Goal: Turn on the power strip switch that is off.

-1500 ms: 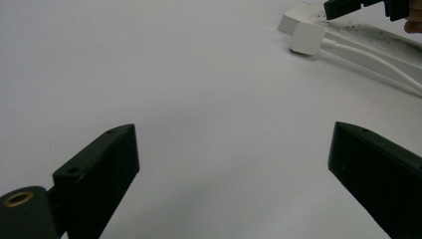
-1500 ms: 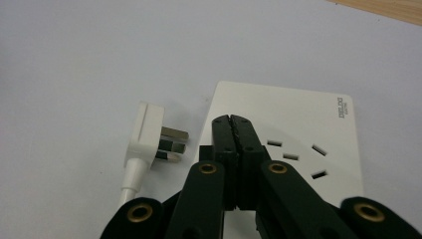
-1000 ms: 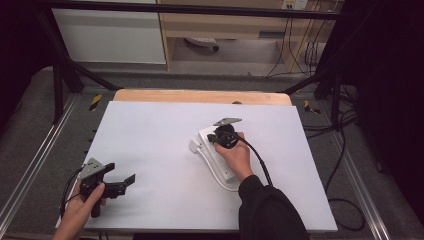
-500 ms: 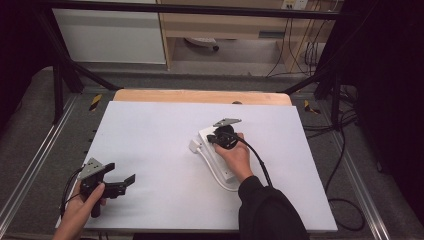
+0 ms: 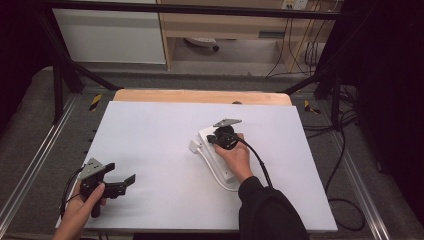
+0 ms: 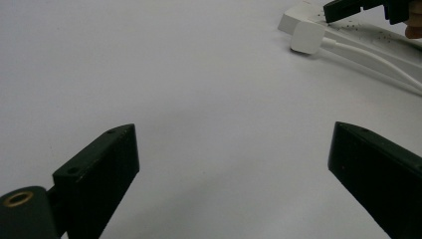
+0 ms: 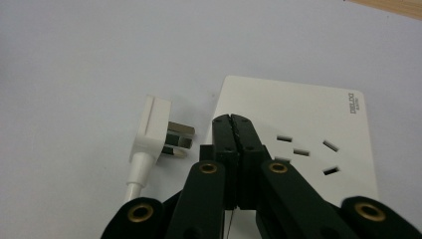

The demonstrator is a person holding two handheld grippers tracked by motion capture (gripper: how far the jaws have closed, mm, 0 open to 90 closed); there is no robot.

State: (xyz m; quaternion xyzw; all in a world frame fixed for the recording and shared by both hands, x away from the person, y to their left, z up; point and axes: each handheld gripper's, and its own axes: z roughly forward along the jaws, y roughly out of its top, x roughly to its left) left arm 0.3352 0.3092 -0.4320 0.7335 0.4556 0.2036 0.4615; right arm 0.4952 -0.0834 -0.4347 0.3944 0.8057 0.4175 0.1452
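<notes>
Your right tool is clenched with its jaws pressed together and nothing between them. Its tip rests over the near-left edge of the white socket strip, beside the slot openings. The white plug lies flat on the worktop just to the left of the tool tip, apart from the strip, with its pins pointing toward the tool. Its cable trails back toward you.

Current step, as judged: positioning before pickup of the plug; the plug is not yet inserted.

Next move calls for:
1. Release the right tool.
2. Shift it left over the plug body.
3. Close across the flat sides.

Your left tool is released, jaws wide apart, over bare worktop, well apart from the strip.
</notes>
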